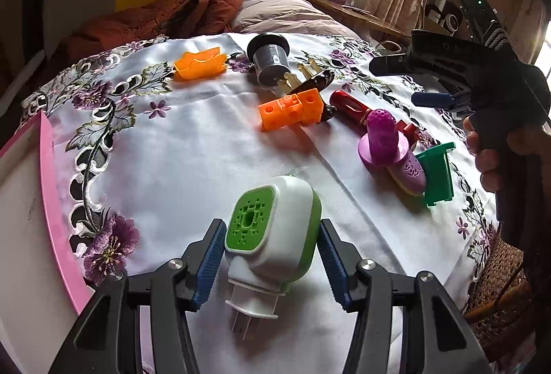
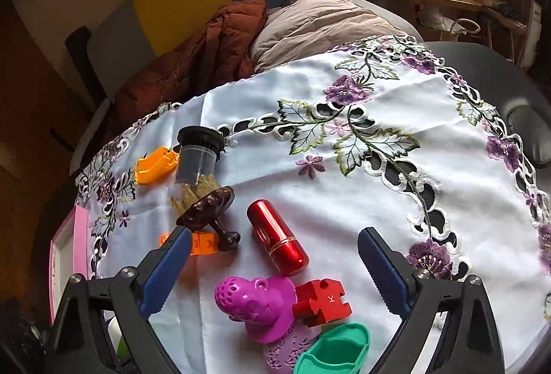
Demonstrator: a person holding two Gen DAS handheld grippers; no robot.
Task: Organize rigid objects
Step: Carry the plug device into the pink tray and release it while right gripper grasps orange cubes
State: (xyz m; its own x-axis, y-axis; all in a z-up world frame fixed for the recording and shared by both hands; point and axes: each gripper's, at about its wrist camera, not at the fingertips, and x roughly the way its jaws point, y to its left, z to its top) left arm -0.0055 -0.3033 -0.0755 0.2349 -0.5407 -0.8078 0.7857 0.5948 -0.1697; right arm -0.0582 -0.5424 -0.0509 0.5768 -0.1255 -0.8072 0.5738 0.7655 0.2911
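Observation:
My left gripper (image 1: 272,226) is shut on a white-and-green plug-in device (image 1: 275,229), its blue pads against both sides and its metal prongs pointing back at the camera, just above the embroidered white cloth (image 1: 193,150). My right gripper (image 2: 274,232) stands open over a cluster of pieces with nothing between its pads. Under it lie a red metal cylinder (image 2: 277,236), a magenta perforated piece (image 2: 251,301), a red notched block (image 2: 322,301) and a green plastic piece (image 2: 334,350). In the left wrist view the right gripper (image 1: 396,82) hovers at the right, held by a hand.
Farther back lie an orange block (image 1: 292,109), a dark brown piece (image 2: 206,205), a black-capped clear jar (image 1: 270,59) on its side and an orange tray-like piece (image 1: 199,64). A pink-framed board (image 1: 51,184) borders the cloth's left edge. Bedding and a headboard rise behind.

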